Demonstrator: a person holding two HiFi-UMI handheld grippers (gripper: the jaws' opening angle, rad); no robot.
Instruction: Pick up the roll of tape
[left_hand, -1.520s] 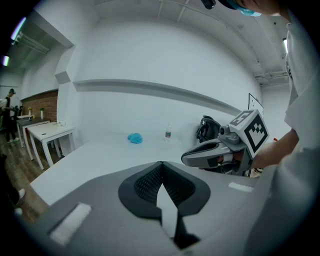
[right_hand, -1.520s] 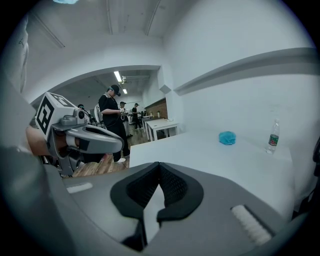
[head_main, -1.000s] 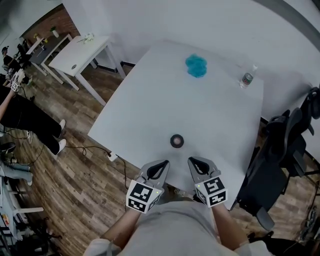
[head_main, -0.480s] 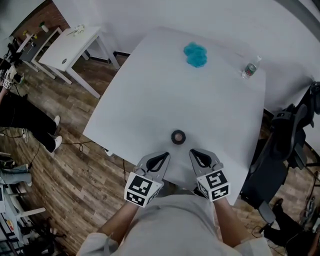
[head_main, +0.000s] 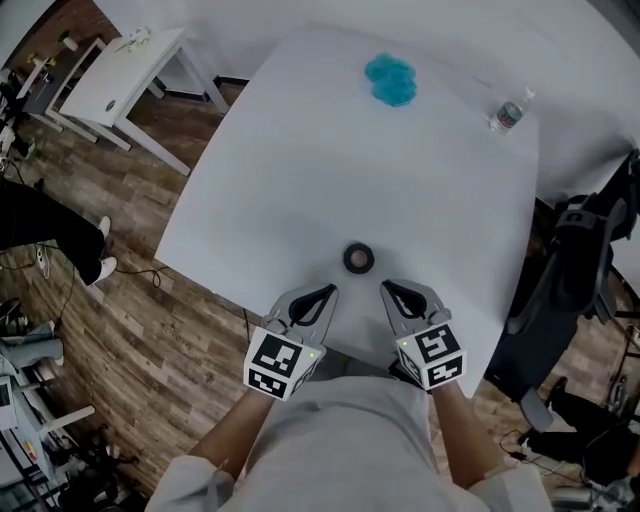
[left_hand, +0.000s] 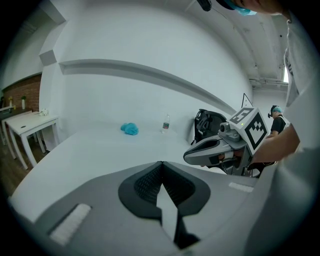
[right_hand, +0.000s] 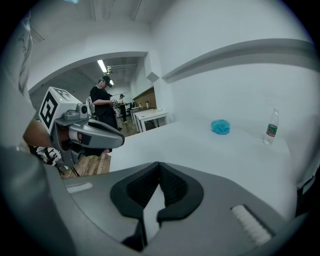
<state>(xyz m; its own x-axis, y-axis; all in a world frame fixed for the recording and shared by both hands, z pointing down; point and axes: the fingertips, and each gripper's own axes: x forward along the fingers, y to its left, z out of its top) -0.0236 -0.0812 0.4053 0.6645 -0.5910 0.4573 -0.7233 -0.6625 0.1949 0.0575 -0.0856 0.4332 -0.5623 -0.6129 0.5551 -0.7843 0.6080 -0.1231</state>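
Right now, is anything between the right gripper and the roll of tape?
No. In the head view, only bare white table lies between the right gripper and the roll of tape.

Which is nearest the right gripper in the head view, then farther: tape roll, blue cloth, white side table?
1. Tape roll, just ahead.
2. Blue cloth, far end of the big table.
3. White side table, far upper left.

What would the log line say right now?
tape roll: on table, untouched | left gripper: shut, empty | right gripper: shut, empty
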